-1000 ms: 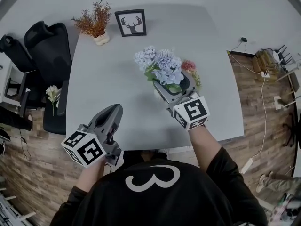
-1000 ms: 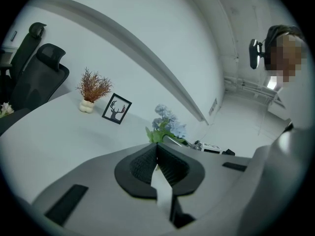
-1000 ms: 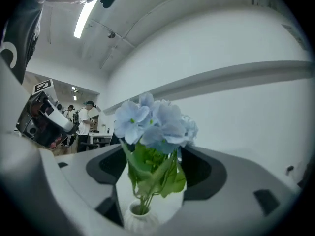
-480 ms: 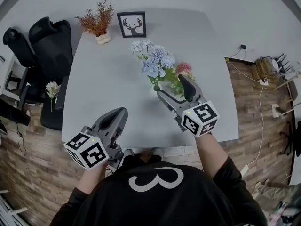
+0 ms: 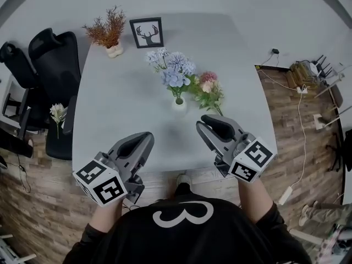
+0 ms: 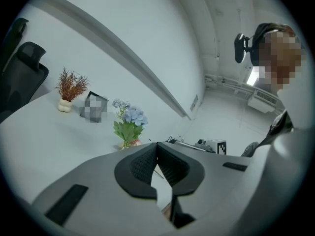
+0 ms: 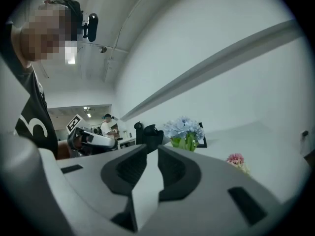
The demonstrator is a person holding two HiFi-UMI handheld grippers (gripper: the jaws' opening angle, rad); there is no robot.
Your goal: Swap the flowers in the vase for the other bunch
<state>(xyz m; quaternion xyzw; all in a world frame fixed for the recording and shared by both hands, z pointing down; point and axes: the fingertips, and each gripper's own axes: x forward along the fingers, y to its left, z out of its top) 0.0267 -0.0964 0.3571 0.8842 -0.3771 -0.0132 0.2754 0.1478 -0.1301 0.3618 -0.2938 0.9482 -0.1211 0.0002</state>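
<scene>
1. two grippers hang on the near side of the vase (image 5: 179,105), well apart from it. the left gripper (image 5: 144,140) is to its near left, with its jaws pressed together on nothing.
2. the right gripper (image 5: 210,124) is to its near right. its jaws have just been closing. a thin gap shows between them and nothing is in it.
3. the blue flowers (image 5: 172,75) stand in the vase. the pink bunch (image 5: 208,88) lies on the table (image 5: 115,109) just right of the vase.
4. i cannot tell if the swap is done or not begun. if the blue ones must come out, grab the stems low by the vase mouth, hold the vase with the other gripper, and lift straight up.
5. far behind the vase stand a deer picture (image 5: 147,32) and a dry plant (image 5: 106,29).
</scene>
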